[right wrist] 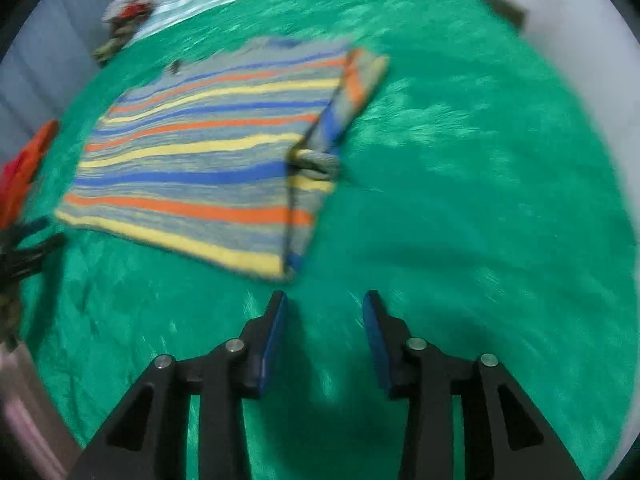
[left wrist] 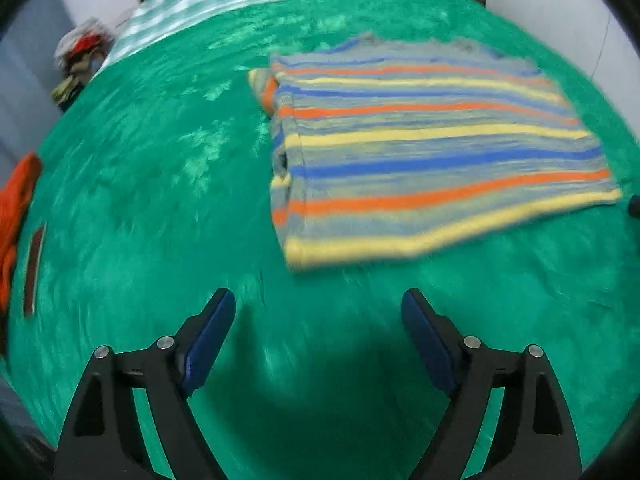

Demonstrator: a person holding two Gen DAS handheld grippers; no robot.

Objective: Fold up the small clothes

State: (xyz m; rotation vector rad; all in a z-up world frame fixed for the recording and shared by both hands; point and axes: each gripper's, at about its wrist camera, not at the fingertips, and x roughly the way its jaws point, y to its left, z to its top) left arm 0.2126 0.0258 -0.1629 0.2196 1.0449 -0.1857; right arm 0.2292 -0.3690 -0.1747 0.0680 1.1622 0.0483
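Jaws of left gripper and right gripper spread empty near striped shirt; no writing legible.

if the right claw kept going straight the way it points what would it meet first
Probably the green blanket first, since the open right claw points down at bare cover. The striped shirt's near corner lies just ahead and slightly left; depth is unclear.

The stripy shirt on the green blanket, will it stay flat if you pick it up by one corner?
Probably not. The striped knit shirt lies limp, its sleeve folded over, so it would likely droop. It looks thin, so probably light. The fuzzy green blanket may make it bunch when pushed.
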